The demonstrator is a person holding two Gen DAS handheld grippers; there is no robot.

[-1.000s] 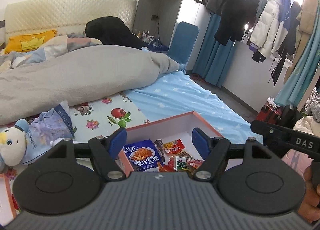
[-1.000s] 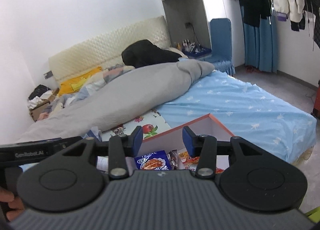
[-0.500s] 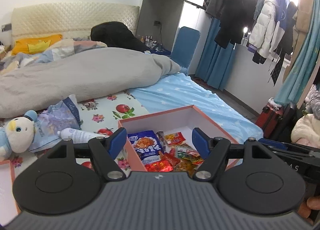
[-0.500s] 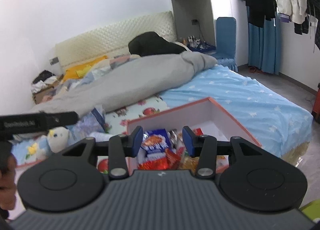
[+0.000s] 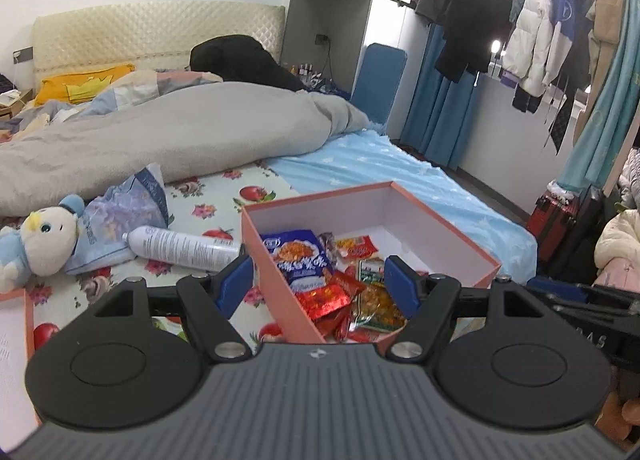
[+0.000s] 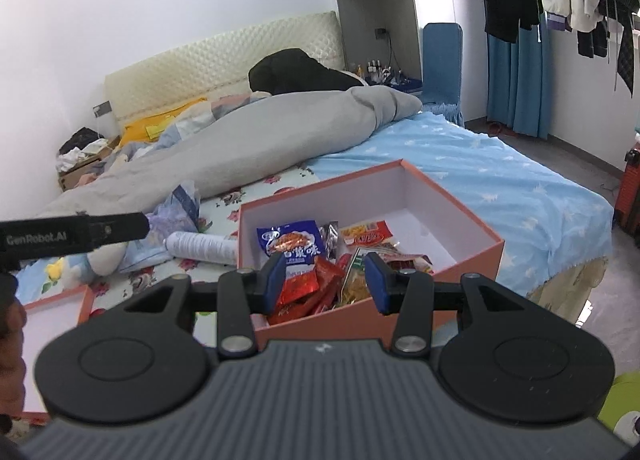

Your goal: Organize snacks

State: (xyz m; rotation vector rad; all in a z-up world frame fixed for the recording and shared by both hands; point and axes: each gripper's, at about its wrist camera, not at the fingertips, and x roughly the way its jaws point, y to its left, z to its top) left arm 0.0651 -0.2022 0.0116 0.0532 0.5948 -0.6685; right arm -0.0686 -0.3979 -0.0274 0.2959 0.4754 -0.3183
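One open box [image 5: 440,220] holds a heap of snack packets [image 5: 340,284], too overlapped to count exactly. Beside it lie one white bottle [image 5: 180,246], one crumpled bag [image 5: 128,204] and one plush toy [image 5: 40,240].

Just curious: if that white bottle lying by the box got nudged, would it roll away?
Probably. The bottle is round and lies on its side, so a sideways push should roll it. The soft bed may slow it, and the box at its cap end would likely stop it.
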